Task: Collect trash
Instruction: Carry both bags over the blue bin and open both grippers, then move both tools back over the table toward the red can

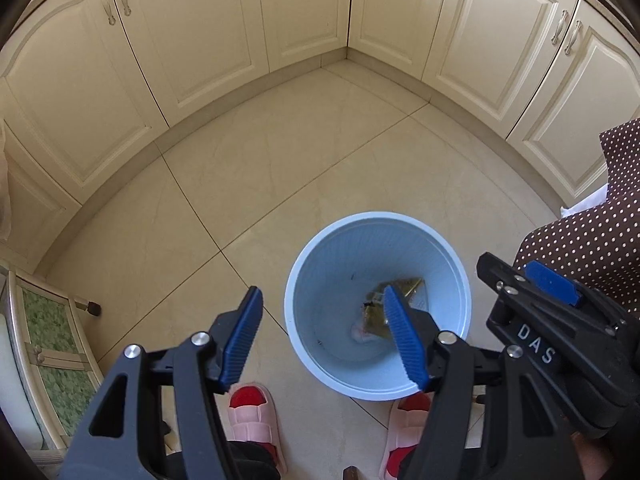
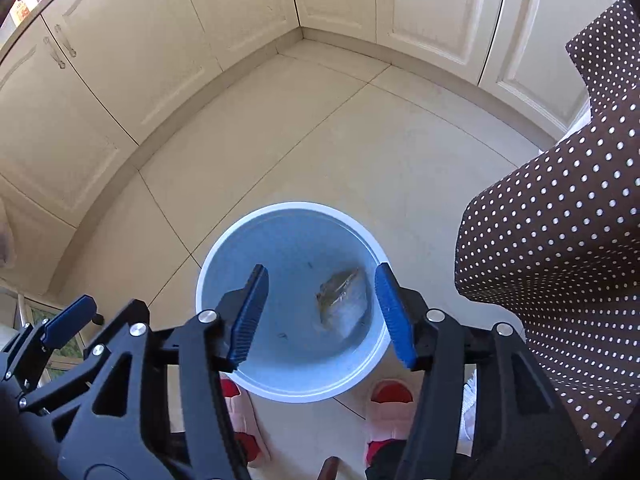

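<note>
At the bottom of the blue bin [image 2: 296, 384] lies the trash [image 2: 340, 300], a crumpled wrapper of greenish and clear film with a small whitish piece beside it, resting toward the right side of the bin floor. A few dark crumbs are scattered on the floor of the bin as well. The bin stands upright on the tiled floor [image 1: 280, 160], near the corner of the cream cabinets [image 1: 200, 40].

Directly above the bin hangs the right gripper [image 2: 320, 292], pointing steeply down into the opening. Its jaws stand apart and nothing is between the blue pads; the wrapper is far below them, inside the bin. I judge that the drop is done, so the step in hand is to finish the release cleanly: keep the jaws apart and lift straight up, so that no finger catches the rim of the bin and tips it.

Left of the bin, partly over its left rim, hangs the left gripper [image 1: 320, 304], also wide and empty. It should stay clear of the rim when it goes for the next piece.

Just below the bin in both views stand the pink slippers [image 1: 252, 412] of the person, and to the right of the bin hangs a brown dotted cloth [image 2: 560, 240]. No more trash shows on the floor around the bin.
</note>
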`<state>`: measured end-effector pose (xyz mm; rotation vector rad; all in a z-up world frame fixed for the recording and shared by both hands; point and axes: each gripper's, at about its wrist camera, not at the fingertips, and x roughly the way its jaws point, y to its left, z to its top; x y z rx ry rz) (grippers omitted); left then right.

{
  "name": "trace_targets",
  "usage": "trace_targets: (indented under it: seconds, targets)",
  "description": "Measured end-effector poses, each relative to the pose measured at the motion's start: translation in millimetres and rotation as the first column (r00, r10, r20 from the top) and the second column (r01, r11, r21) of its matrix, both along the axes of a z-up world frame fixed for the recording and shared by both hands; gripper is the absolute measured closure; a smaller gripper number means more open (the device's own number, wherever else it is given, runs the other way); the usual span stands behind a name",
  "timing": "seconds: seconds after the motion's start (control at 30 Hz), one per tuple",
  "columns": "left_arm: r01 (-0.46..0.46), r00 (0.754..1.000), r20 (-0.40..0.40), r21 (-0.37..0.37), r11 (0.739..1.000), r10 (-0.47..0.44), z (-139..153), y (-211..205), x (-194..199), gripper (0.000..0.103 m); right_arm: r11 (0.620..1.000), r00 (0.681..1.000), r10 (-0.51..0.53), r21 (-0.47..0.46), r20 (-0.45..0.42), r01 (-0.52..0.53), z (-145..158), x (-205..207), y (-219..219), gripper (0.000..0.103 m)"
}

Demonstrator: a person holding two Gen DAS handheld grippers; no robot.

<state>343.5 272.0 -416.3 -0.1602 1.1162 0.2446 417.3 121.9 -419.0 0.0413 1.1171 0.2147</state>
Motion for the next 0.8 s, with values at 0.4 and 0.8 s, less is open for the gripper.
trace_targets:
  seconds: [0.4,0.8]
  targets:
    - [0.032,0.988,0.148,0.046,0.998,-0.039,74.5,-13.7,-26.4,0.041,0.999,0.989,-0.024,-0.025,0.146,0.027,84.8,-44.2,-35.0,0.045]
    - [0.167,0.906,0.380,0.083,0.982,-0.186,203.1,-98.9,-92.0,0.030,0.993,0.897,-0.115,0.024,0.427,0.116,232.3,-139.2,-114.4,0.039]
